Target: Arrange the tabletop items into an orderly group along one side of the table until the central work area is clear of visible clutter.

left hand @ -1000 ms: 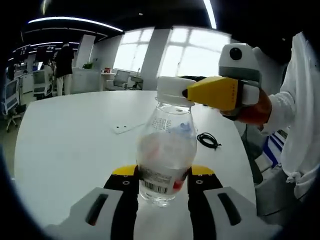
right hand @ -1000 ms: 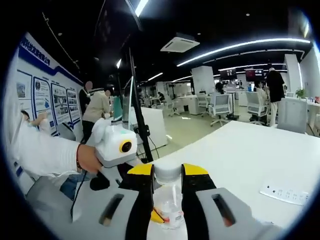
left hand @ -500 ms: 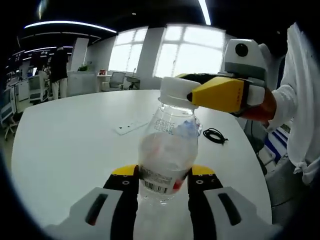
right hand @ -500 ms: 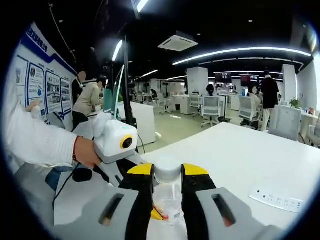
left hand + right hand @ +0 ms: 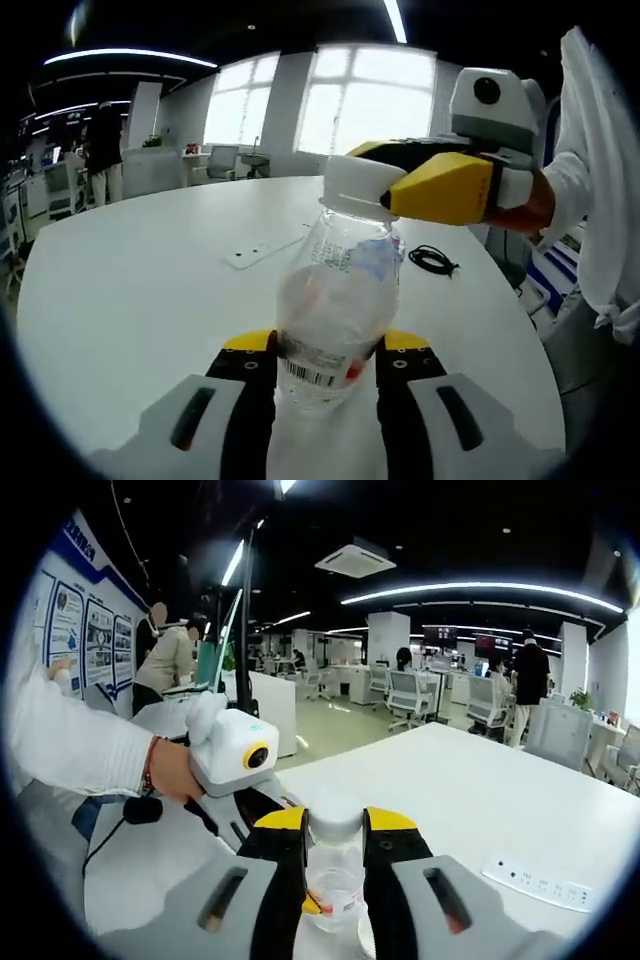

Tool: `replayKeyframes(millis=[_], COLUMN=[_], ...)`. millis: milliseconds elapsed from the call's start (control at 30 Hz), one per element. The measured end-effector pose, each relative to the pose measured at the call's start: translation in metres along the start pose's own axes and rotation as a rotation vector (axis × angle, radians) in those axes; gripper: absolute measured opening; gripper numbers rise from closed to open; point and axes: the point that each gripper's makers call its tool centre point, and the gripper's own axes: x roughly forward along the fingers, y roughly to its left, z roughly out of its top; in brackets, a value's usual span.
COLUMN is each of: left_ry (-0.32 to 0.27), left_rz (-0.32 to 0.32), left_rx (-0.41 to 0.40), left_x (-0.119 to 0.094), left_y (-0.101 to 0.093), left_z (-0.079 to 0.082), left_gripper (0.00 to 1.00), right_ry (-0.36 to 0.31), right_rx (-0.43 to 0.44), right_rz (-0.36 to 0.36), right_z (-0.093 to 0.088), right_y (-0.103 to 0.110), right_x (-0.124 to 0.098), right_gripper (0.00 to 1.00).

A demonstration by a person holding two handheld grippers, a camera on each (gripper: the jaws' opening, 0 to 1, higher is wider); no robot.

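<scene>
A clear plastic bottle [image 5: 335,300] stands upright near the close edge of a white desk [image 5: 130,290]. It is see-through, rounded at the shoulder, with faint printing high on its side and a label with a barcode and a patch of red low down. A white cap [image 5: 358,183] sits on its neck. In the right gripper view the bottle [image 5: 334,890] is seen from above, with the cap [image 5: 335,827] at the top and a bit of orange-red at the label below.

The left gripper [image 5: 322,360] has its yellow-tipped jaws drawn in against the lower body of the bottle, one on each side, pinching it at the label. The right gripper [image 5: 395,185] comes in from the right of the left gripper view, held by a hand [image 5: 525,205] in a white sleeve; its jaws are closed on the cap. In its own view the right gripper [image 5: 335,830] shows the two jaws narrow and pressed to either side of the cap. The left gripper's body [image 5: 235,760] appears there too, held by the other hand [image 5: 175,775].

Farther back on the desk lie a flat white power strip [image 5: 262,253] and a small coil of black cable [image 5: 432,260], well apart from the bottle. The strip [image 5: 535,878] also shows at the right in the right gripper view.
</scene>
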Motion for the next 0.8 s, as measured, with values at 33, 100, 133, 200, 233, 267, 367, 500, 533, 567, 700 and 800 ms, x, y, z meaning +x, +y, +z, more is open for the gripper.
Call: replayKeyframes(millis=[33,100,133,200,233,267,367,500,533,567,700,800], left_ry=[0.0,0.001,0.001,0.007,0.01,0.015,0.017,-0.01,0.003,-0.001,-0.003,-0.001], left_rz=[-0.001,-0.003,-0.004,-0.01,-0.013,-0.014,-0.007,0.017,0.006,0.005,0.0,-0.001], left_rx=[0.0,0.002,0.002,0.006,0.008,0.012,0.01,-0.007,0.003,0.007,0.006,0.0], left_x=[0.0,0.001,0.001,0.002,0.002,0.002,0.003,0.002,0.002,0.003,0.002,0.001], left_y=[0.001,0.003,0.004,0.003,0.002,0.002,0.003,0.006,0.005,0.004,0.003,0.002], left_z=[-0.001,-0.002,-0.002,-0.004,-0.004,-0.005,-0.006,-0.001,-0.003,-0.002,-0.002,-0.003], left_gripper=[0.38,0.38,0.38,0.38,0.38,0.38,0.38,0.37,0.37,0.37,0.37,0.38], right_ry=[0.002,0.003,0.008,0.011,0.012,0.012,-0.004,-0.045,-0.022,-0.035,-0.033,-0.036], right_rx=[0.0,-0.007,-0.013,-0.017,-0.017,-0.018,-0.016,-0.045,-0.011,-0.039,-0.043,-0.042], right_rz=[-0.004,-0.008,-0.012,-0.014,-0.014,-0.014,-0.024,0.027,0.002,0.01,0.015,0.019], right_z=[-0.001,-0.002,-0.003,-0.004,-0.004,-0.005,0.0,0.011,0.006,0.012,0.013,0.012], right_y=[-0.001,-0.001,-0.002,-0.002,-0.002,-0.002,-0.004,0.002,-0.001,0.0,0.003,0.005], right_x=[0.0,0.0,0.0,-0.001,-0.002,-0.003,-0.006,-0.009,-0.009,-0.009,-0.008,-0.011], right_gripper=[0.18,0.18,0.18,0.18,0.19,0.18,0.17,0.0,0.0,0.0,0.0,0.0])
